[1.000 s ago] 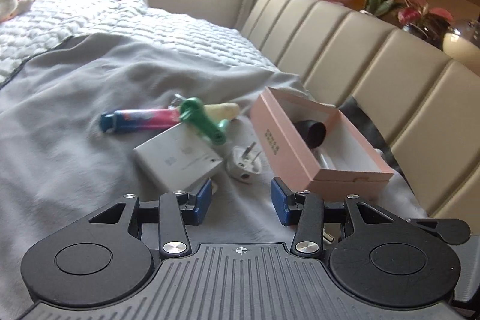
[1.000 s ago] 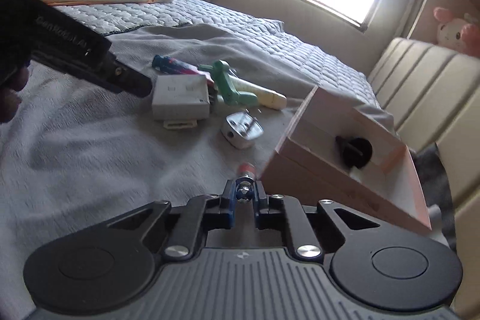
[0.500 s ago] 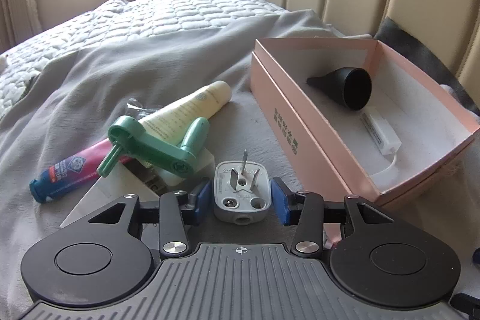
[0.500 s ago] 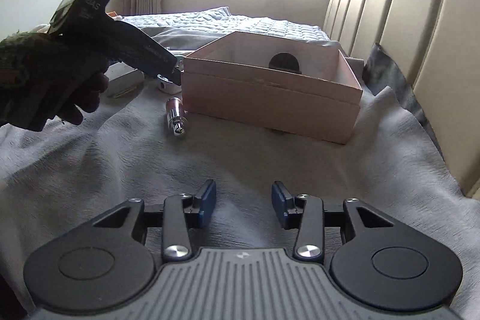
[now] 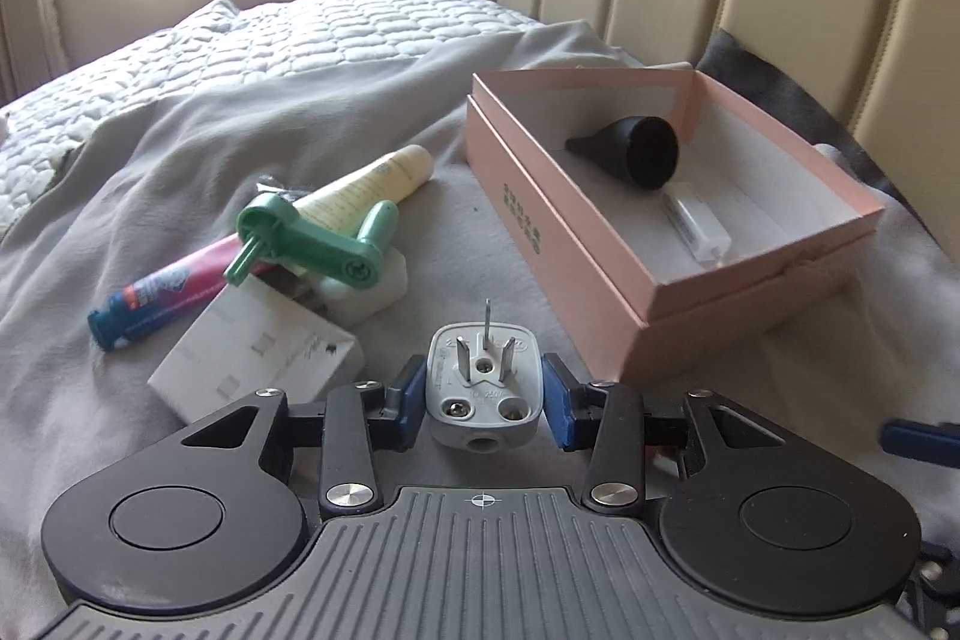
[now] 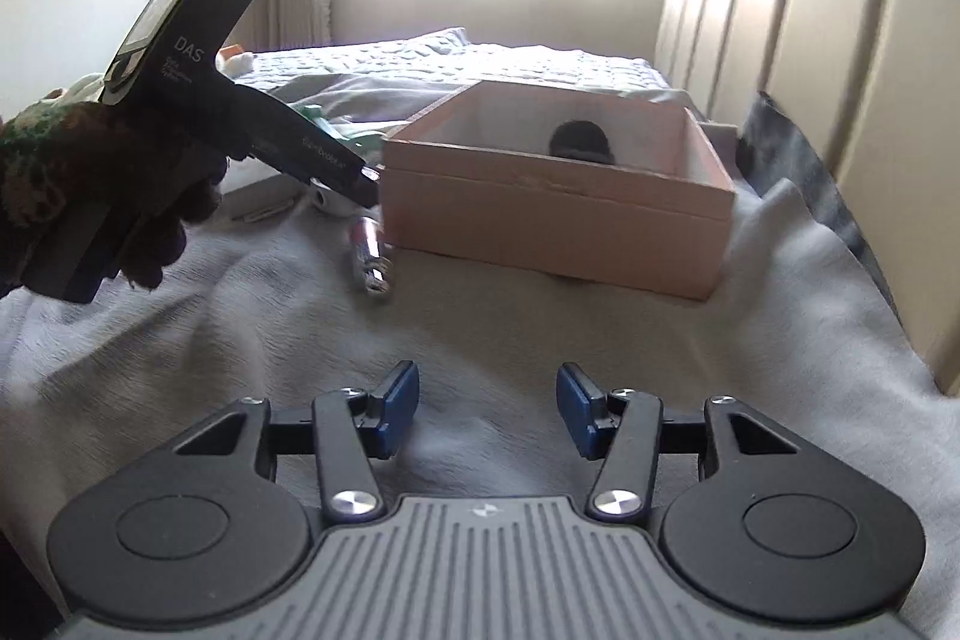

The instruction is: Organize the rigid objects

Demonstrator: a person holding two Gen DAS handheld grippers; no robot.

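The left hand-held gripper (image 5: 483, 394) brackets a grey three-pin plastic plug (image 5: 482, 388) beside the open pink cardboard box (image 5: 558, 244); contact is unclear. The right hand-held gripper (image 6: 487, 415) sits spread and empty before that box.

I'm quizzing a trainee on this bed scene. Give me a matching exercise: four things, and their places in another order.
Things:
1. black funnel
2. wall plug
3. green crank
4. metal cylinder

Places:
A. on the blanket outside the pink box
B. atop the tubes and white items
C. inside the pink box
D. between the left gripper pads

Pairs: 1-C, 2-D, 3-B, 4-A
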